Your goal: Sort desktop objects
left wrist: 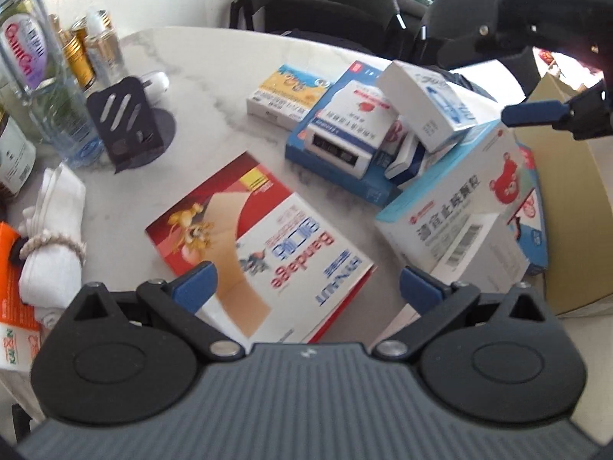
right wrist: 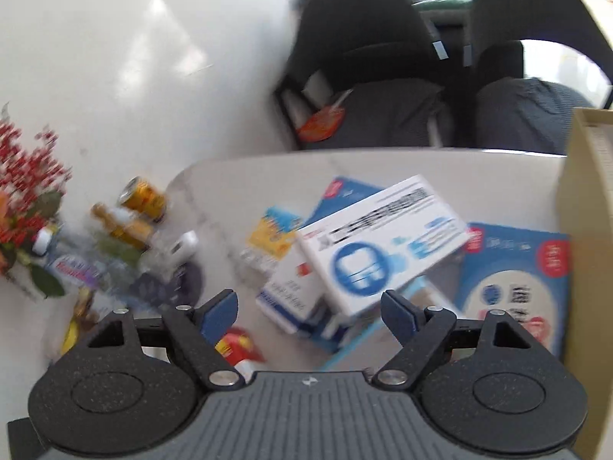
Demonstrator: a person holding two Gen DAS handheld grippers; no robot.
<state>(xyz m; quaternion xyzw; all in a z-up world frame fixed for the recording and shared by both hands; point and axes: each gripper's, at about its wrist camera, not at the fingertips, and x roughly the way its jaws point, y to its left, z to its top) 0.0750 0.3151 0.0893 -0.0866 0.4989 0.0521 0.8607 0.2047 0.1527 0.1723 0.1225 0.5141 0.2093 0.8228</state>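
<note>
A red and white bandage box (left wrist: pixel 260 245) lies flat on the marble table (left wrist: pixel 207 65), just ahead of my open, empty left gripper (left wrist: pixel 306 287). To its right is a pile of medicine boxes: a white box with a red bear (left wrist: pixel 467 207), a blue-edged box (left wrist: pixel 345 130) and a white box with blue print (left wrist: pixel 425 103) resting tilted on top. My right gripper shows in the left wrist view (left wrist: pixel 536 111) above the pile's right side. In the right wrist view my right gripper (right wrist: pixel 310 310) is open and empty, above that same tilted white box (right wrist: pixel 379 245).
Bottles and jars (left wrist: pixel 46 88) stand at the table's left, with a dark nail-tool card (left wrist: pixel 126 122) and a rolled white cloth (left wrist: pixel 53 237). A tan cardboard box (left wrist: pixel 567 207) stands at the right. Black chairs (right wrist: pixel 367 57) are behind the table. The right wrist view is blurred.
</note>
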